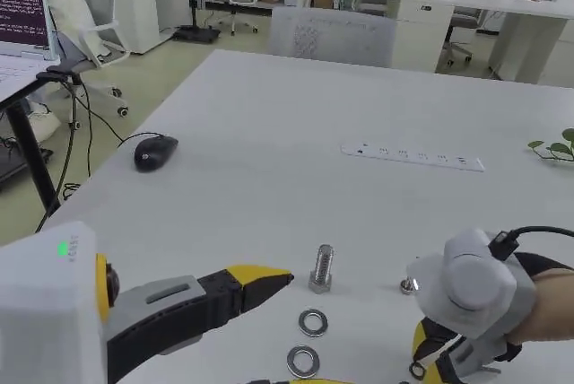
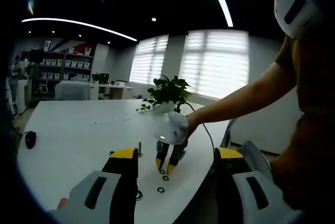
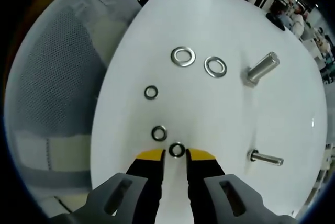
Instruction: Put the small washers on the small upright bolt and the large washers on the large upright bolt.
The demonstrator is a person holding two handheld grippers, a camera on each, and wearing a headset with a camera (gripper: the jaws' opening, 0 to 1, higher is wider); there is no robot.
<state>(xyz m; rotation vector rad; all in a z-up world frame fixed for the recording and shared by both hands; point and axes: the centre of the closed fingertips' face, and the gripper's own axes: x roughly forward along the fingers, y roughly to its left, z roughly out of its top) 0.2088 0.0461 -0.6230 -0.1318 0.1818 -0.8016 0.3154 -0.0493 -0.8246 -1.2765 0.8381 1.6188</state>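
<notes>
Progress: nothing is threaded yet, by my judgement; all five washers lie flat on the bench.
Large bolt: upright and bare, with two large washers just beside it.
Small bolt: upright and bare too.
Small washers: three, in a loose line (the nearest sits at my tips).
Right tool: the jaws are narrowed either side of that nearest washer; I cannot tell whether they pinch it.
Left tool: the jaws are wide apart and hold nothing; it hovers near the large bolt.
Remaining: all five washers, starting with this small one onto the small bolt.
</notes>
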